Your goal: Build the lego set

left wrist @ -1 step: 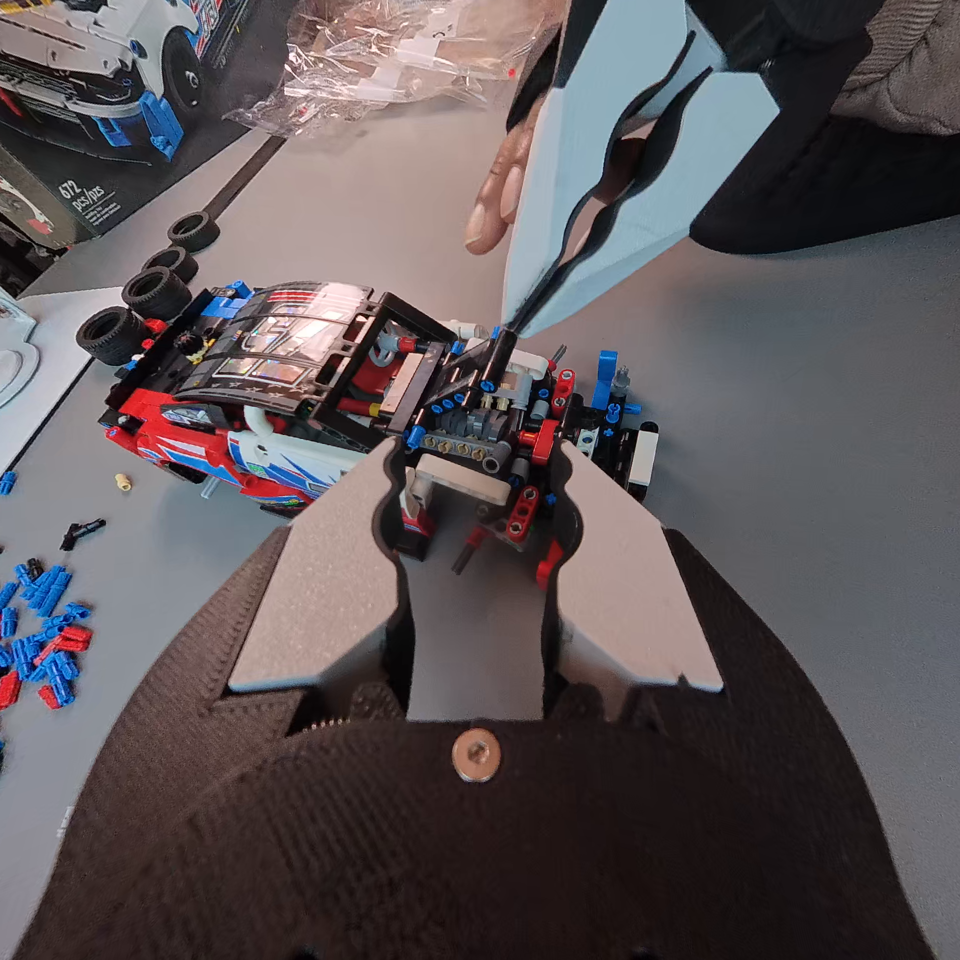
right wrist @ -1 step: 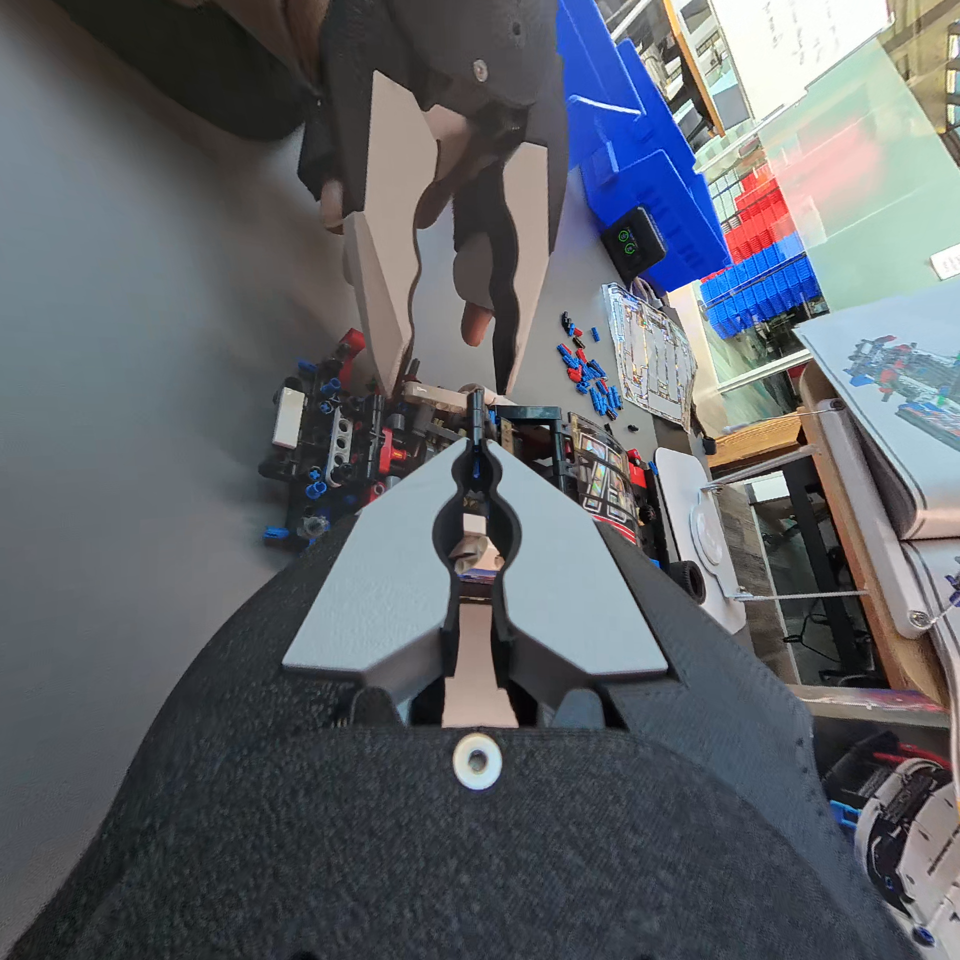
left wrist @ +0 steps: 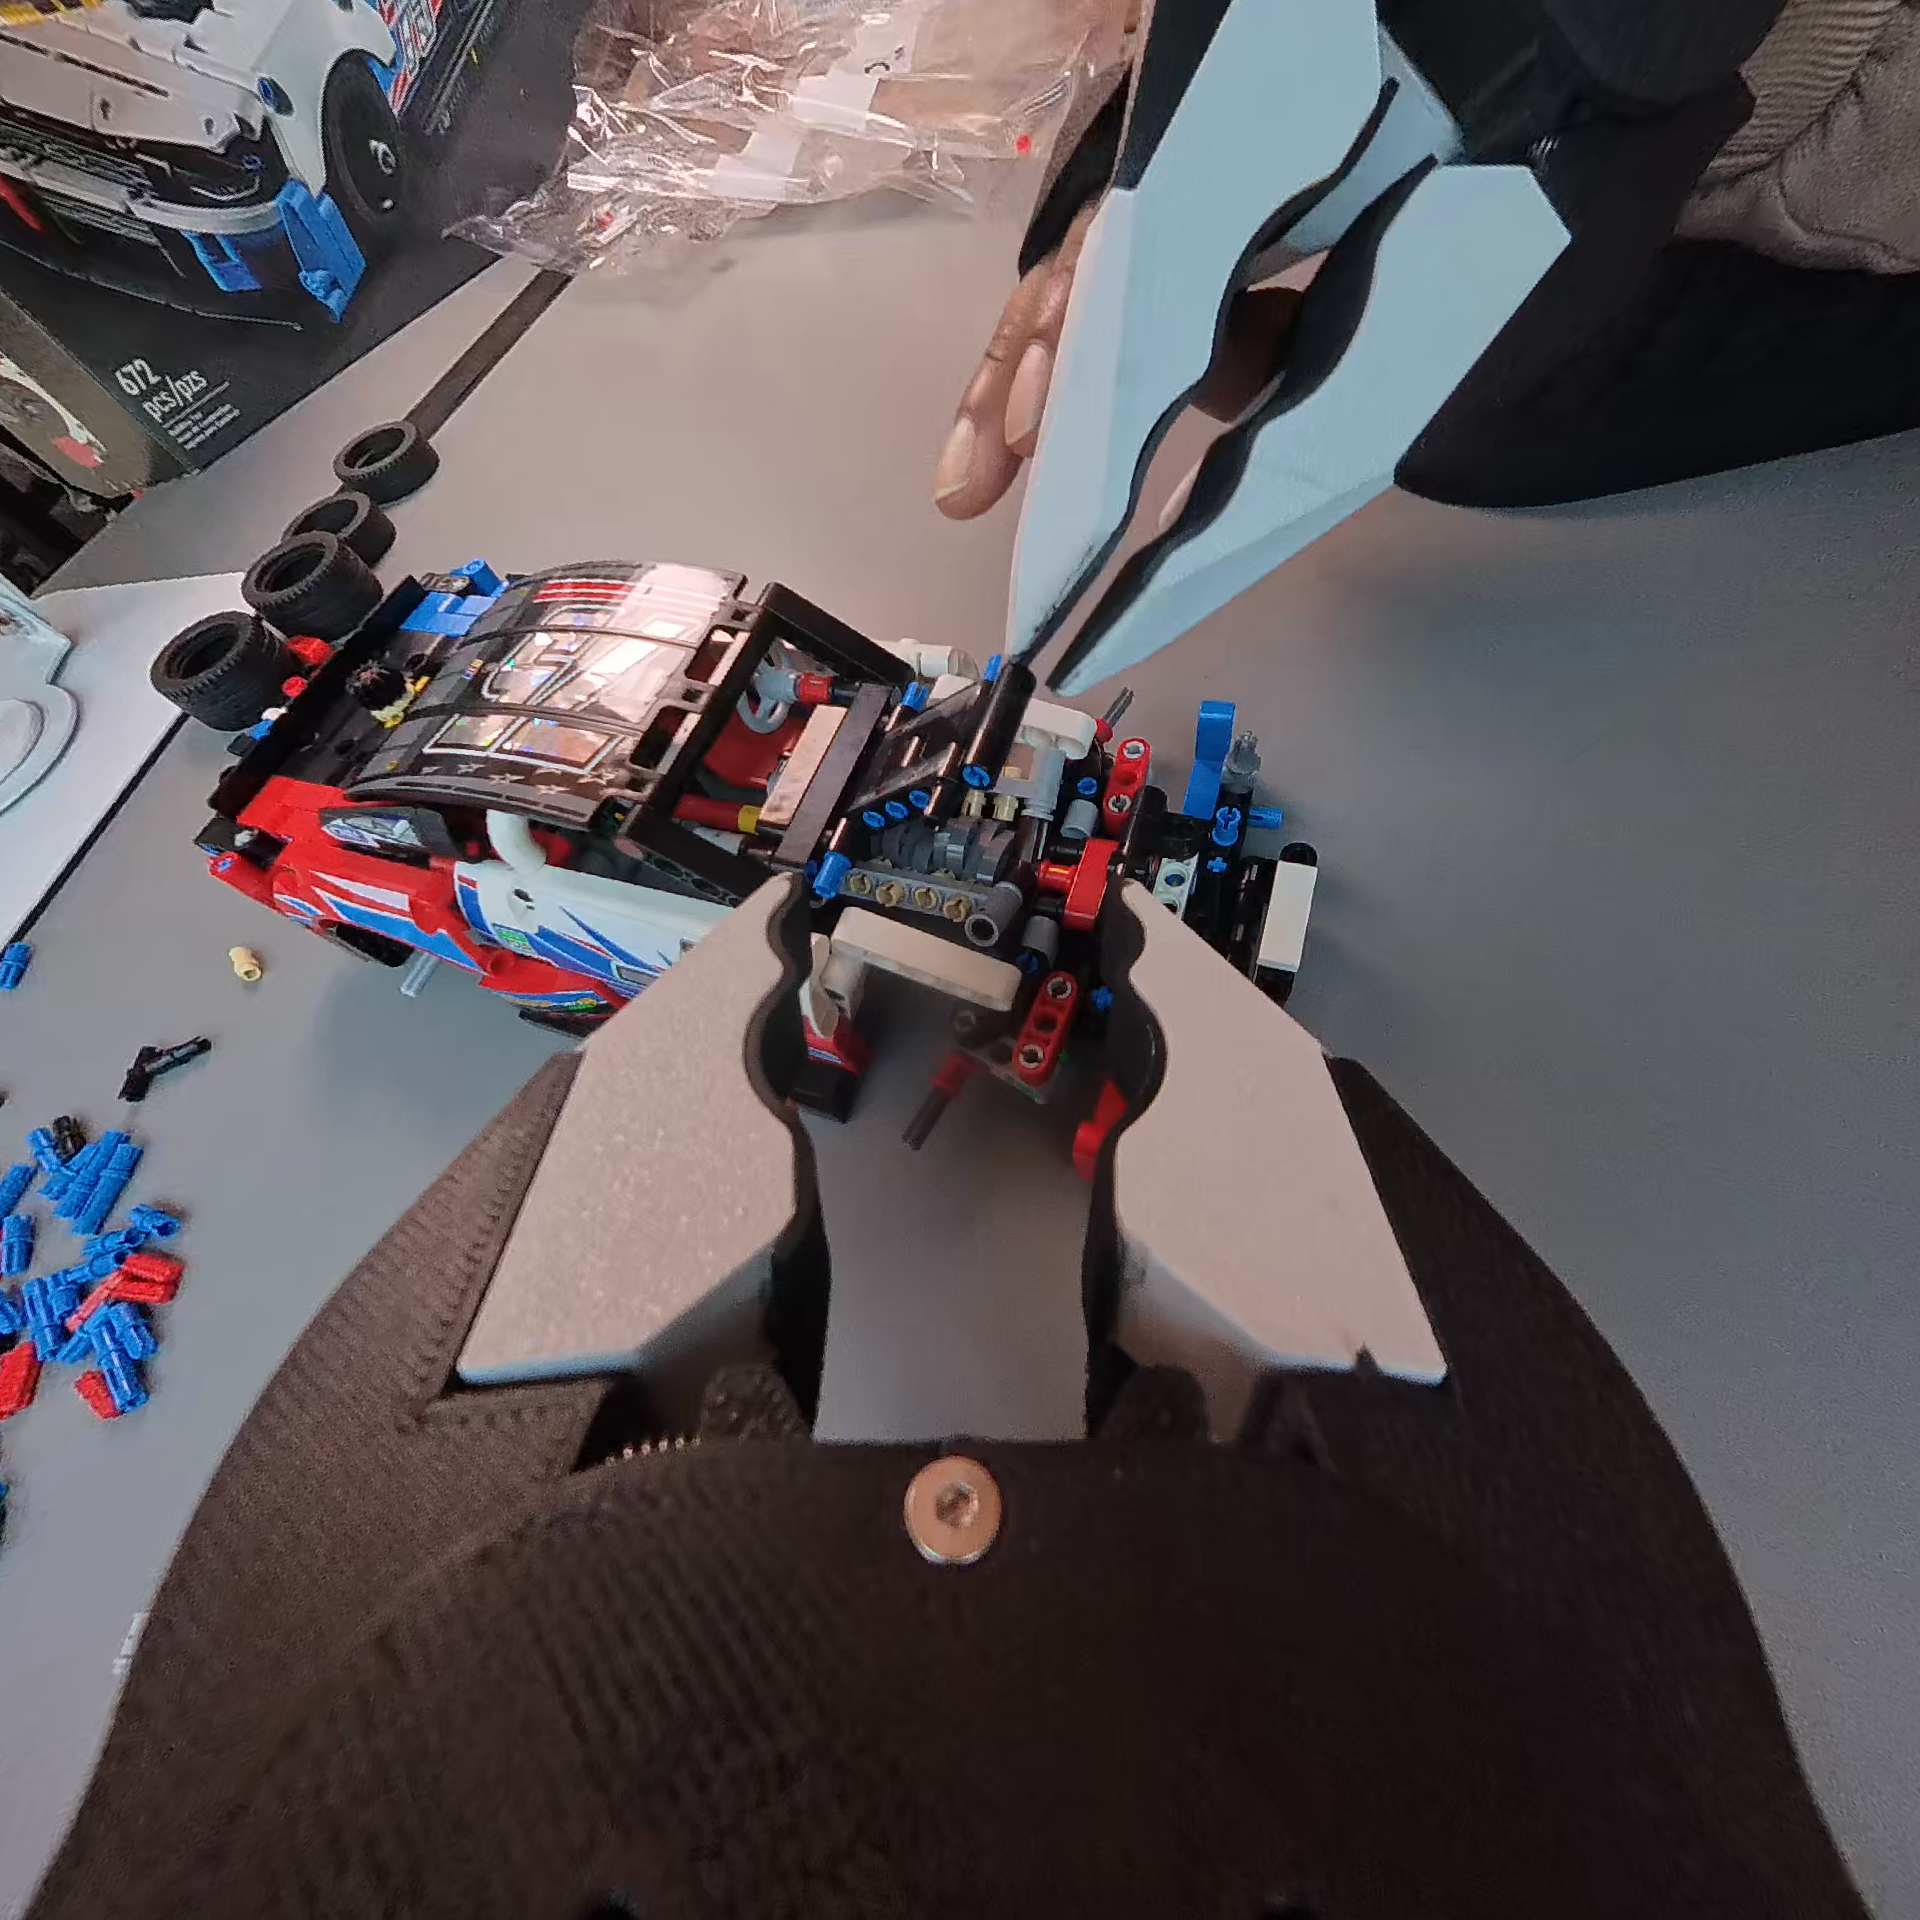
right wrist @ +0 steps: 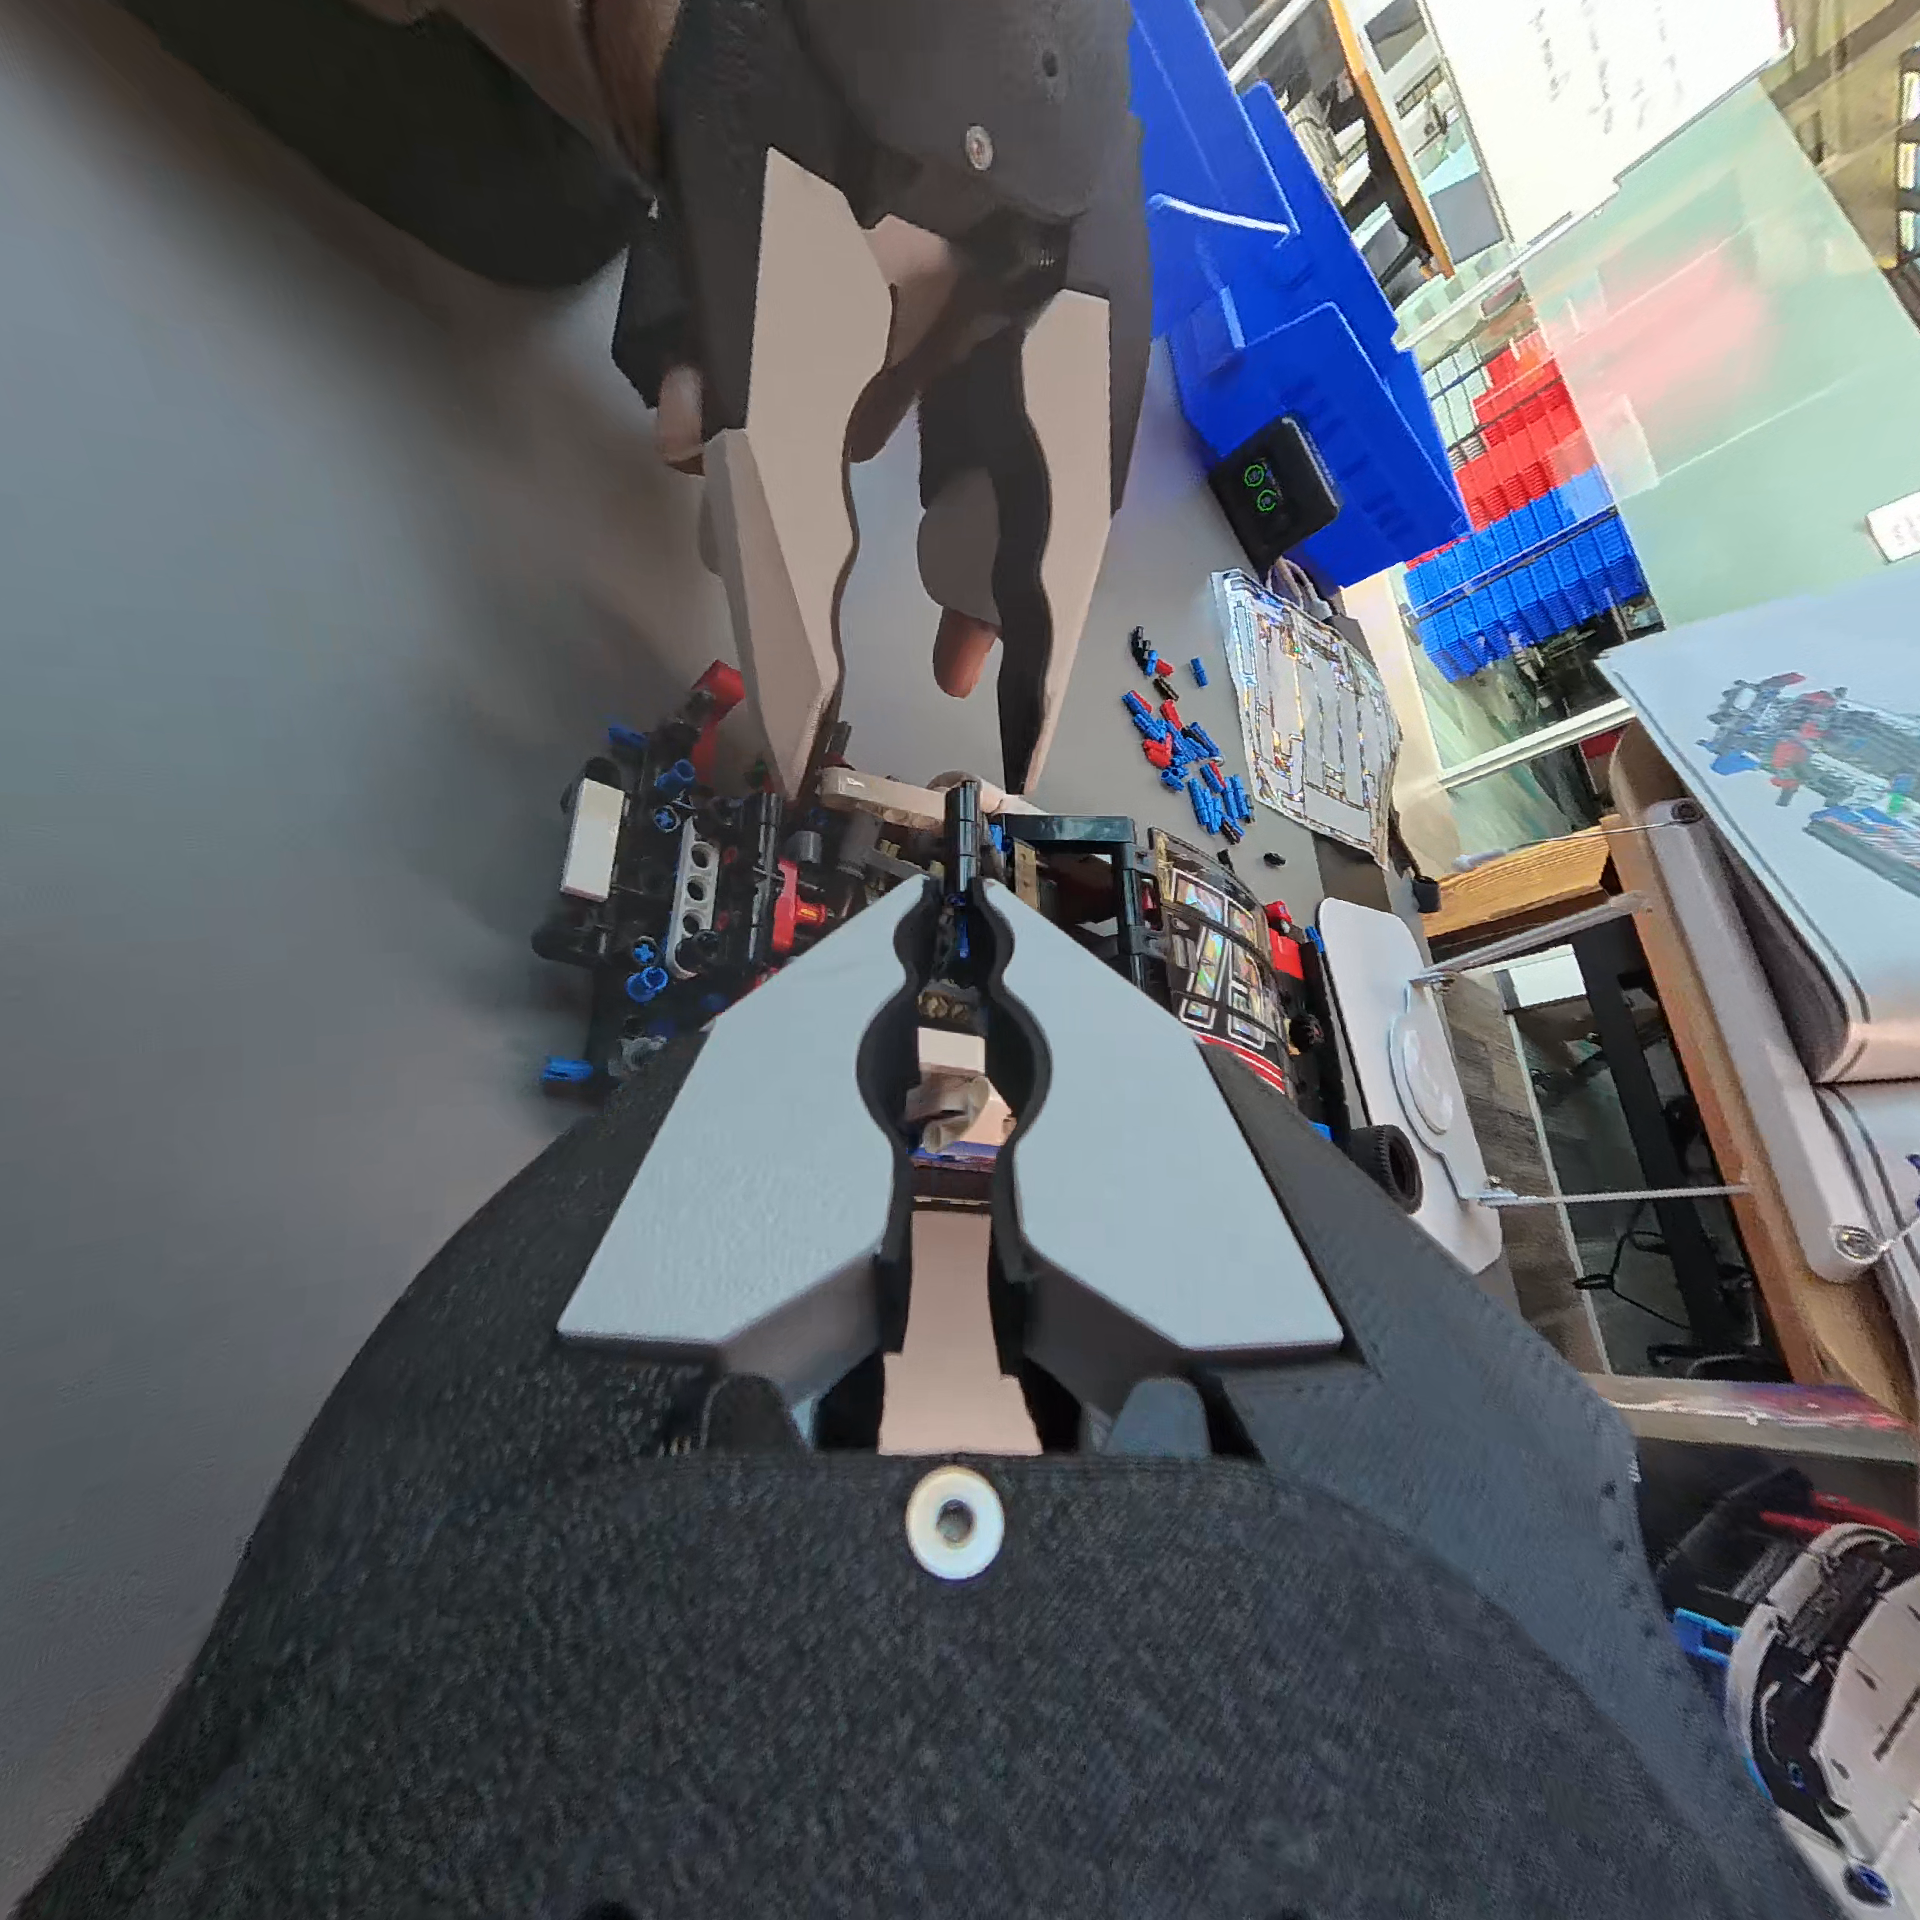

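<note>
A partly built lego race car (left wrist: 540, 727) with a black roof and red, white and blue sides lies on the grey table (left wrist: 1558, 935); it also shows in the right wrist view (right wrist: 707, 883). My left gripper (left wrist: 956, 904) is open, its fingers on either side of the car's exposed engine section; it also shows in the right wrist view (right wrist: 914, 779). My right gripper (right wrist: 956, 883) is shut on a thin black beam (right wrist: 961, 831) that stands on the engine section. The left wrist view shows it coming down from above (left wrist: 1039, 665) onto that beam (left wrist: 987, 717).
Several black tyres (left wrist: 223, 670) lie behind the car's far end. A pile of blue and red pins (left wrist: 94, 1278) lies at the left. The set's box (left wrist: 156, 208) and plastic bags (left wrist: 790, 114) are at the back. A sticker sheet (right wrist: 1309, 717) and blue bins (right wrist: 1278, 312) lie beyond. Left tips to right tips: about 4 cm.
</note>
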The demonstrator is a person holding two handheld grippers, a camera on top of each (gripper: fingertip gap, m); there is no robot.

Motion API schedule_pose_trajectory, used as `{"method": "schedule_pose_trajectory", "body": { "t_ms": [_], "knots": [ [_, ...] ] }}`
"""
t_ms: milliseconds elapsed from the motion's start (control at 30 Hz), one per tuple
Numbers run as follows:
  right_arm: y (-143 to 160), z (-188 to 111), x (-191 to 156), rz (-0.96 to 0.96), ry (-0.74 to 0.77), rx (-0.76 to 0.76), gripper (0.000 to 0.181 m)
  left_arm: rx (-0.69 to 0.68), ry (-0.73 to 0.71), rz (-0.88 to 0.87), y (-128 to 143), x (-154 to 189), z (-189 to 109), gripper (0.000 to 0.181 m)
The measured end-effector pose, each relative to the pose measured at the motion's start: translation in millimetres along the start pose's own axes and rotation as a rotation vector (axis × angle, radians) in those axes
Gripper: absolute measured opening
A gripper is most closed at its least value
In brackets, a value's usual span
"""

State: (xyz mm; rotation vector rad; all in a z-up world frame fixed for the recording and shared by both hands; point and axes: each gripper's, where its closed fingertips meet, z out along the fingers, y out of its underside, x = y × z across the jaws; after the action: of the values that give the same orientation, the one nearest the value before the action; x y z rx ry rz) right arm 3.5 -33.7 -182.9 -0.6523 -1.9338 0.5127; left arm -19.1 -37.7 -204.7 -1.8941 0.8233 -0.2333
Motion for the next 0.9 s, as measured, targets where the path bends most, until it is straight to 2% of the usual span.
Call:
{"method": "schedule_pose_trajectory", "body": {
  "t_ms": [100,233,500,667,900],
  "knots": [
    [-0.8,1.9,-2.1,0.030,0.008,0.007,0.009,-0.005,0.000,0.003,1.0,0.3,0.7,0.054],
    [3.4,5.4,-10.3,-0.008,-0.012,-0.024,0.000,-0.009,0.000,0.003,1.9,0.6,1.1,0.054],
    [13.3,8.4,-18.2,-0.015,-0.041,-0.067,0.002,-0.012,-0.004,0.005,2.7,-0.2,0.8,0.053],
    [1.2,3.1,-10.7,0.048,-0.026,-0.003,0.004,-0.013,-0.005,0.002,3.5,-0.9,0.9,0.053],
    [6.6,16.8,-18.8,0.000,-0.045,-0.057,0.003,-0.019,-0.001,-0.001,5.3,-0.3,2.4,0.053]
  ]
}}
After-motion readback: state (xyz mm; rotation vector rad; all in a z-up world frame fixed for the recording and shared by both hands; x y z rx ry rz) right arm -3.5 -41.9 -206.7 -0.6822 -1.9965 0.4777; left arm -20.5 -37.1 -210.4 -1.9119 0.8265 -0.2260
